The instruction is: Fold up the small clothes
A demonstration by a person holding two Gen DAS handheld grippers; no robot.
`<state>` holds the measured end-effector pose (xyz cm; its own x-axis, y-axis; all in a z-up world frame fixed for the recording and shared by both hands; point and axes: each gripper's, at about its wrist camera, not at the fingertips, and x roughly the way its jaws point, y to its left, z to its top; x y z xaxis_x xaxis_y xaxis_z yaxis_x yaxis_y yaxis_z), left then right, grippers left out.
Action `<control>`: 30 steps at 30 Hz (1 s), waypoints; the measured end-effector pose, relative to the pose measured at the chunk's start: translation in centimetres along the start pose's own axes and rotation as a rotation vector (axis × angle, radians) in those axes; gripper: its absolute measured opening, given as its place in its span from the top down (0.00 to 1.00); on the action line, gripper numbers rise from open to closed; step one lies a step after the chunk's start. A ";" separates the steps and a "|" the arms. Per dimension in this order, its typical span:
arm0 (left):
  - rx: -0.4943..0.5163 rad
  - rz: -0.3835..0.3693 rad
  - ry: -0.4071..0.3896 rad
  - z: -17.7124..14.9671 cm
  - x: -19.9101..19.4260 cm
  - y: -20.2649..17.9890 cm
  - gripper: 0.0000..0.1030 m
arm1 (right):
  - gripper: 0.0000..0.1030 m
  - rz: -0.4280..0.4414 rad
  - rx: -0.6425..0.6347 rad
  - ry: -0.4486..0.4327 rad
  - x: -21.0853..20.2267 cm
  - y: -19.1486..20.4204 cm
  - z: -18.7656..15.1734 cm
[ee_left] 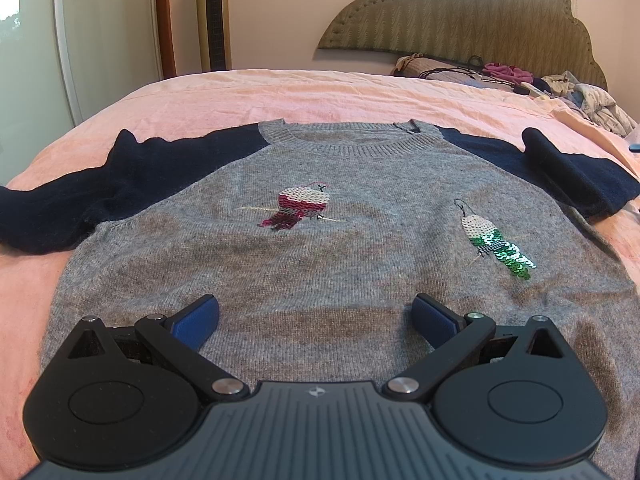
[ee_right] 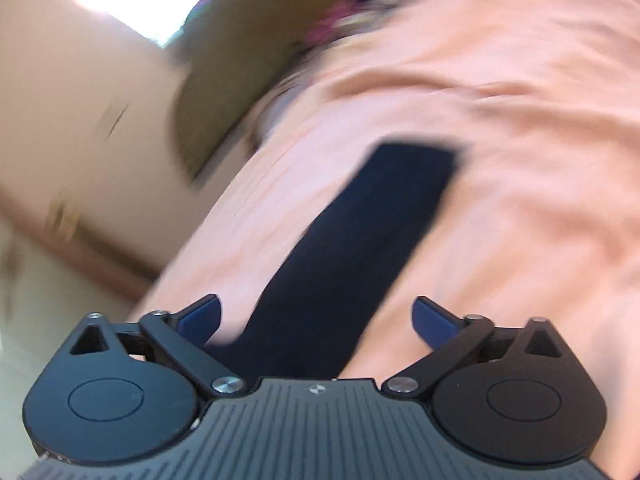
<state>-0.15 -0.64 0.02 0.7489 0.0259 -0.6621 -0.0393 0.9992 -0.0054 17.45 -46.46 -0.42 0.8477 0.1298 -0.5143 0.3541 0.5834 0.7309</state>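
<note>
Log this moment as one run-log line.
stage: pre-fold | sweater: flat on bed | left gripper: open over hem | right gripper: open, navy sleeve between jaws, ungripped

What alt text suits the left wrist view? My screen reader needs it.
A grey sweater with navy sleeves and two sequin birds lies flat on a pink bedspread, under the open left gripper.

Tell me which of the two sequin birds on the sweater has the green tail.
The green-tailed bird is the one toward the picture's right, lower on the grey sweater. The other bird, nearer the middle below the collar, is red and white.
</note>
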 end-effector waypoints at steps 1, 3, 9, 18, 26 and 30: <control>0.000 0.000 0.000 0.0 0.0 0.0 0.00 | 0.12 -0.002 0.033 0.004 0.8 -0.8 0.9; 0.000 0.000 0.000 0.0 0.0 0.0 0.00 | 0.16 0.020 0.066 0.010 2.1 -1.6 1.9; 0.003 0.000 -0.001 0.1 0.0 -0.1 0.00 | 0.42 -0.028 -0.030 -0.029 4.7 -0.2 2.9; 0.002 -0.002 -0.002 0.1 0.0 -0.2 0.00 | 0.85 0.078 -0.214 -0.022 1.7 5.2 -1.3; 0.002 -0.002 -0.002 0.1 0.0 -0.2 0.00 | 0.85 0.473 -0.440 0.298 3.5 20.0 -14.8; 0.001 -0.008 -0.004 0.2 0.1 -0.1 0.00 | 0.64 0.515 -0.441 0.428 6.0 22.7 -21.5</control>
<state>0.04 -0.75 0.08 0.7520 0.0182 -0.6589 -0.0328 0.9994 -0.0097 22.10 -15.23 3.45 0.6051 0.7132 -0.3538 -0.3047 0.6181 0.7247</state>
